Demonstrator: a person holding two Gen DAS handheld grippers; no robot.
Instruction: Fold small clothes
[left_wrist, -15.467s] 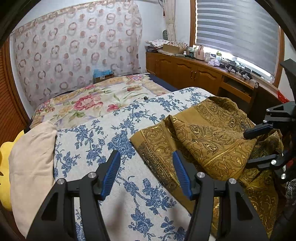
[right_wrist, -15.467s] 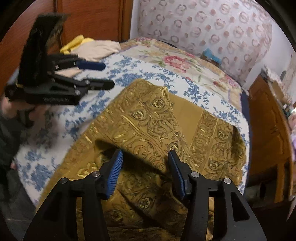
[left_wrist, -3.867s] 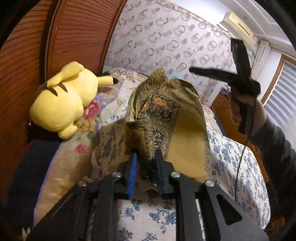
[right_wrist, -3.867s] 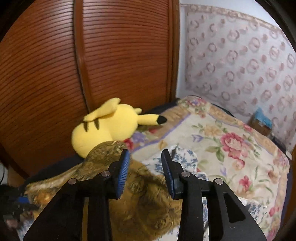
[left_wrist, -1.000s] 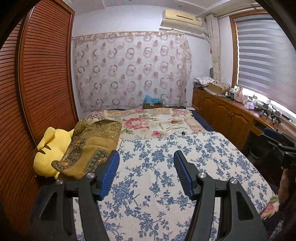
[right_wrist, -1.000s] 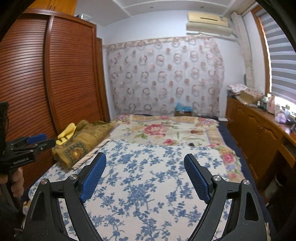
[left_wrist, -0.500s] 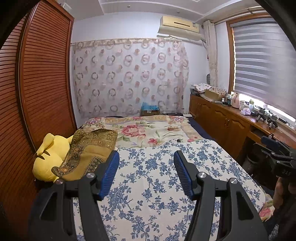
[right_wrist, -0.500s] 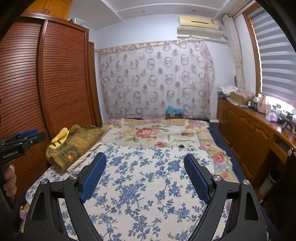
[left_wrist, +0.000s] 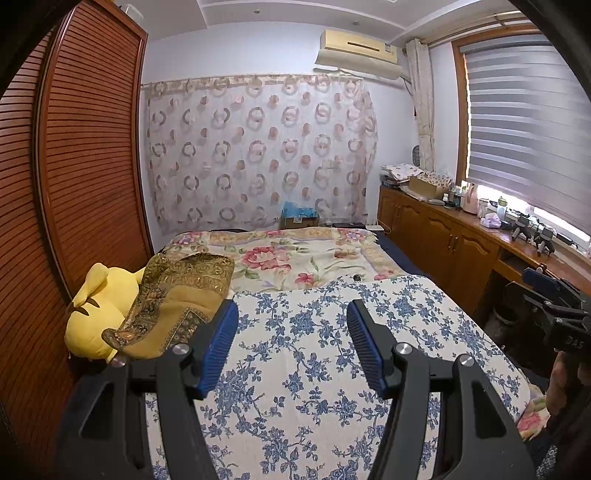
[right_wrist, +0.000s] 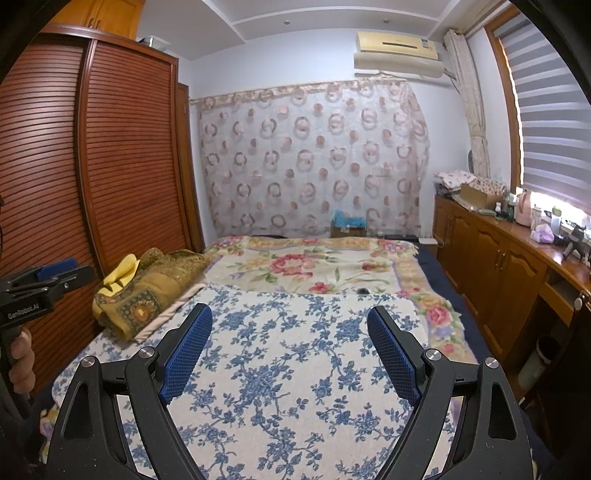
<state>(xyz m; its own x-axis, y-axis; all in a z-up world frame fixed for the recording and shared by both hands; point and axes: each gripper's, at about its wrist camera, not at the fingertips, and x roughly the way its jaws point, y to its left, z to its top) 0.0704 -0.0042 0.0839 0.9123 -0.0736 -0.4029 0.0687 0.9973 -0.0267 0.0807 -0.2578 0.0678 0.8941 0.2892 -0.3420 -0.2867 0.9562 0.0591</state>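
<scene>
A bedroom seen from the foot of a bed (left_wrist: 424, 295), through cameras on two hand-held grippers. The left gripper (left_wrist: 291, 314) has its black fingers with blue pads (left_wrist: 218, 343) spread apart, the jaws open with nothing between them, and they hang above a white bedspread printed with blue flowers (left_wrist: 303, 354). The right gripper (right_wrist: 290, 321) is spread wider, its jaws open and empty as well, above the same blue-flowered bedspread. The task's garment, a folded gold-brown patterned cloth (left_wrist: 177, 299), lies at the left edge of the bed, well apart from both grippers. It is draped partly over a yellow plush toy (left_wrist: 99, 310) that sits against a wooden slatted wardrobe (left_wrist: 81, 166). In the right wrist view the cloth (right_wrist: 147, 288) rests on a pale pillow edge, with a bit of the yellow toy (right_wrist: 122, 275) showing behind it. Farther up the bed lies a cream blanket with pink roses (left_wrist: 291, 258). Behind the bed hangs a sheer curtain with ring patterns (left_wrist: 258, 151), with an air conditioner (left_wrist: 356, 51) mounted above it. Along the right wall runs a wooden cabinet (left_wrist: 443, 236) cluttered with small items, beneath a window blind (left_wrist: 524, 122). A person's hand (right_wrist: 20, 360) holding the left gripper shows at the left edge of the right wrist view.
</scene>
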